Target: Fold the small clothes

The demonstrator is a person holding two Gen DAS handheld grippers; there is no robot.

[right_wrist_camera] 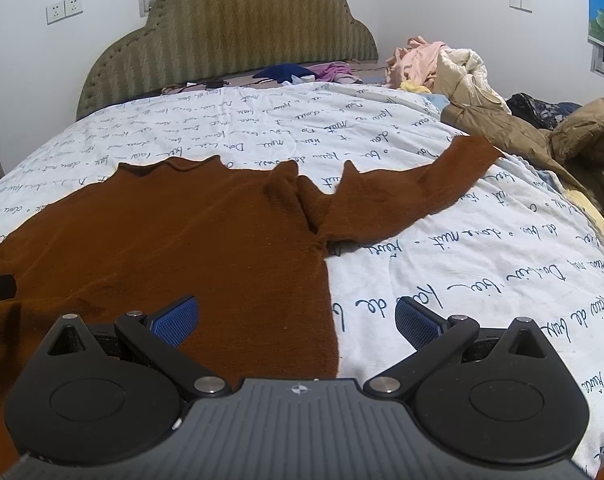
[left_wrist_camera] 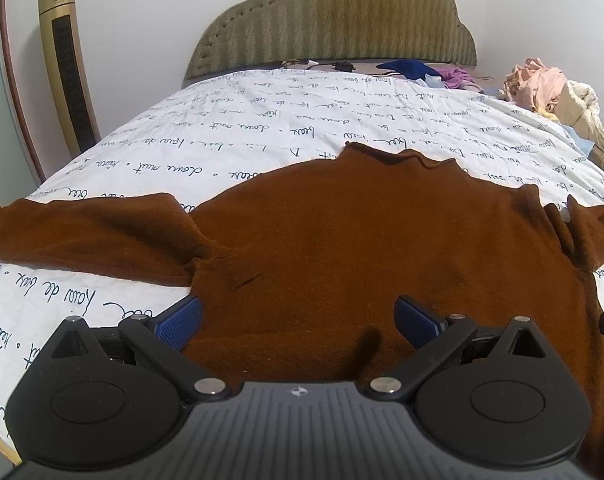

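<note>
A brown knit sweater lies flat on the bed, collar toward the headboard, both sleeves spread out. Its left sleeve reaches left. In the right wrist view the sweater fills the left half and its right sleeve angles up to the right. My left gripper is open and empty, low over the sweater's lower left side edge. My right gripper is open and empty, straddling the sweater's lower right side edge.
The bed has a white quilt with handwritten script and a green padded headboard. Piled clothes and a tan jacket lie along the right side. More garments sit by the headboard. A gold tower fan stands left.
</note>
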